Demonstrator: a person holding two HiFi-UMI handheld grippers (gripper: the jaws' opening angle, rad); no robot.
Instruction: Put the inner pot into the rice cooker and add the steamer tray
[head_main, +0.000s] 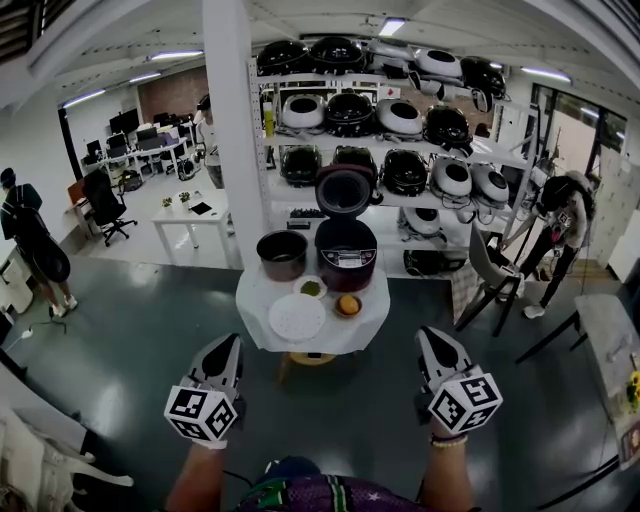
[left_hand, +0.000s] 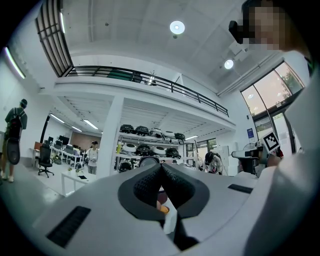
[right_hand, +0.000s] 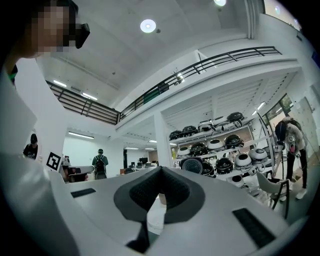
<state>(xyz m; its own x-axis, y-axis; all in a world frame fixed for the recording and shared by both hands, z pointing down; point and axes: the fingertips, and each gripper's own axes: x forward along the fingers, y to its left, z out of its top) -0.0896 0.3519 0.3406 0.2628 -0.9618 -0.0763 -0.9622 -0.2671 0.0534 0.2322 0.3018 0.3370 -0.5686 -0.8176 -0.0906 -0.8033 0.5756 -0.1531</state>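
On a small round white table (head_main: 262, 310) ahead stand a dark red rice cooker (head_main: 346, 254) with its lid up, a dark inner pot (head_main: 282, 255) to its left, and a white perforated steamer tray (head_main: 297, 317) lying flat at the front. My left gripper (head_main: 228, 345) and right gripper (head_main: 431, 340) hover well short of the table, both shut and empty. The left gripper view shows shut jaws (left_hand: 161, 176) pointing level at the shelves; the right gripper view shows the same (right_hand: 160, 179).
Two small bowls, one green (head_main: 311, 288) and one orange (head_main: 348, 305), sit between tray and cooker. A shelf rack (head_main: 400, 150) full of rice cookers stands behind a white pillar (head_main: 230, 130). A grey chair (head_main: 492, 270) is at right, with people at both sides.
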